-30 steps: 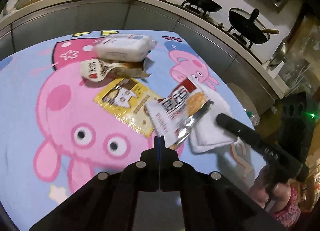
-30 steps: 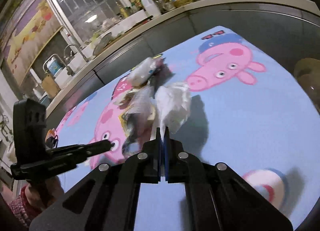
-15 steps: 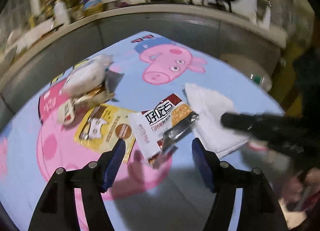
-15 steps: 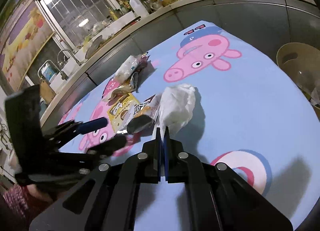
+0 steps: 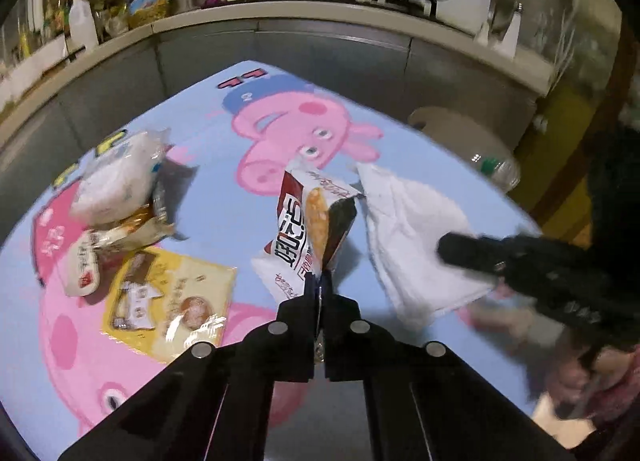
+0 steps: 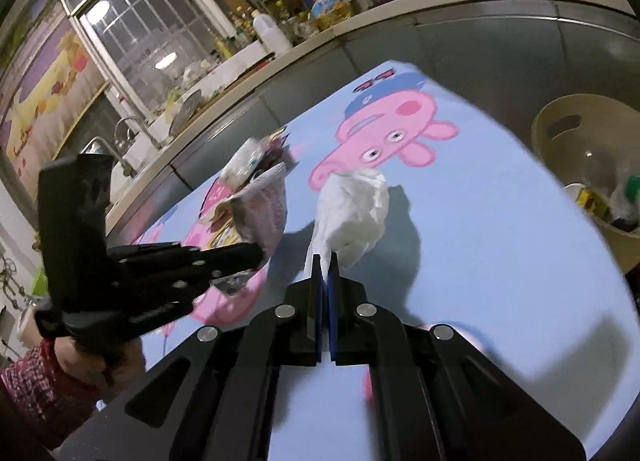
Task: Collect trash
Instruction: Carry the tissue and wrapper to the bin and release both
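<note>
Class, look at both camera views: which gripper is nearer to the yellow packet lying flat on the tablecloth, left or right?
Left. The left gripper, pinching a snack wrapper, is just beside the yellow packet. The right gripper, holding a white tissue, is farther off, beyond that wrapper.

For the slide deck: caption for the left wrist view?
Left gripper shut on red-and-white snack wrapper, lifting it off the cartoon-pig tablecloth.

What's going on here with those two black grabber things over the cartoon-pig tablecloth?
A person is clearing litter off the table with a handheld gripper in each hand. The left gripper is shut on a red-and-white snack wrapper, and the right gripper is shut on a crumpled white tissue. A yellow packet and other wrappers lie on the tablecloth. A beige bin with rubbish stands beside the table.
</note>
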`<state>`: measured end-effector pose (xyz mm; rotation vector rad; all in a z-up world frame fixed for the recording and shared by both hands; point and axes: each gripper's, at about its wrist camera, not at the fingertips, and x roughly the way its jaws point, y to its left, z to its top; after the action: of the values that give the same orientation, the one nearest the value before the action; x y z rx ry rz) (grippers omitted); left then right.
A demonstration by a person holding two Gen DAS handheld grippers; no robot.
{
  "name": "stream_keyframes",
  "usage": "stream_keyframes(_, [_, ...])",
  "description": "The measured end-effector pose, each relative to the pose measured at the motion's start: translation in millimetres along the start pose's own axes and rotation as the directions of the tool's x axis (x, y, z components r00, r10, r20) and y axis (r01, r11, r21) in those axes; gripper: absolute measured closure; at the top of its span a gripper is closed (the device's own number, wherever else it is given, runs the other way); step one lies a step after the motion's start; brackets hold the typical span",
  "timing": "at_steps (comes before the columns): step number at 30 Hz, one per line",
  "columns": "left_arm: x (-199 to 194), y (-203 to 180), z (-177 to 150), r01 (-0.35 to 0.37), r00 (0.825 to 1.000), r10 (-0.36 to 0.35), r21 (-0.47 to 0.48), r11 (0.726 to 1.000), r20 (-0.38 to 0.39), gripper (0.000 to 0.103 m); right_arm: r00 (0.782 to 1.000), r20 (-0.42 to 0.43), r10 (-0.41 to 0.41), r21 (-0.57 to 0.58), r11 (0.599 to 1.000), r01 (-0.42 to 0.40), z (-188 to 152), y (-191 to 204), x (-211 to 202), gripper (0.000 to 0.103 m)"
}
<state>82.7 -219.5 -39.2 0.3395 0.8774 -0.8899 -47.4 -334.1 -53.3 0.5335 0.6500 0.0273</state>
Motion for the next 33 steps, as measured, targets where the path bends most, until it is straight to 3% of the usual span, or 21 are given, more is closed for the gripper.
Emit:
stream_keyframes(6, [14, -45, 40, 0.128, 0.992, -0.128, 0.018, 0.992, 0.013, 0.100, 0.991, 0.104, -0.086, 0.080, 0.994, 0.078, 20, -50, -33, 0.101])
stream_keyframes(9, [31, -76, 71, 0.199, 0.980, -0.200, 0.048, 0.979, 0.019, 0.100, 0.970, 0.168, -0.175, 0.137, 0.979, 0.153, 38, -93, -59, 0.101])
stream_keyframes(14, [76, -125, 113, 0.272, 0.962, -0.271, 0.076, 0.959, -0.028, 0.100, 0.944, 0.196, -0.267, 0.185, 0.955, 0.232, 61, -145, -83, 0.101])
stream_keyframes(21, [134, -157, 136, 0.249, 0.966, -0.240, 0.086, 0.965, -0.098, 0.095, 0.939, 0.155, -0.308, 0.148, 0.947, 0.286, 82, -178, -71, 0.098])
stream_keyframes(22, [138, -158, 136, 0.240, 0.968, -0.231, 0.091, 0.966, -0.102, 0.090, 0.942, 0.137, -0.306, 0.131, 0.948, 0.289, 84, -180, -63, 0.094])
stream_keyframes(23, [145, -160, 137, 0.214, 0.973, -0.203, 0.099, 0.972, -0.109, 0.075, 0.944, 0.118, -0.308, 0.121, 0.948, 0.294, 86, -181, -58, 0.087])
stream_keyframes(24, [149, -160, 137, 0.172, 0.981, -0.161, 0.100, 0.980, -0.110, 0.074, 0.938, 0.105, -0.331, 0.127, 0.940, 0.317, 87, -183, -53, 0.077])
stream_keyframes(25, [152, -157, 137, 0.151, 0.983, -0.141, 0.089, 0.984, -0.117, 0.074, 0.936, 0.106, -0.336, 0.136, 0.937, 0.321, 85, -185, -53, 0.060])
stream_keyframes(26, [153, -154, 136, 0.156, 0.982, -0.146, 0.074, 0.985, -0.123, 0.074, 0.934, 0.124, -0.334, 0.158, 0.936, 0.314, 84, -187, -56, 0.055])
stream_keyframes(33, [108, -122, 121, 0.166, 0.986, -0.166, -0.004, 0.986, -0.030, 0.073, 0.920, 0.219, -0.324, 0.230, 0.934, 0.274, 73, -180, -79, 0.054])
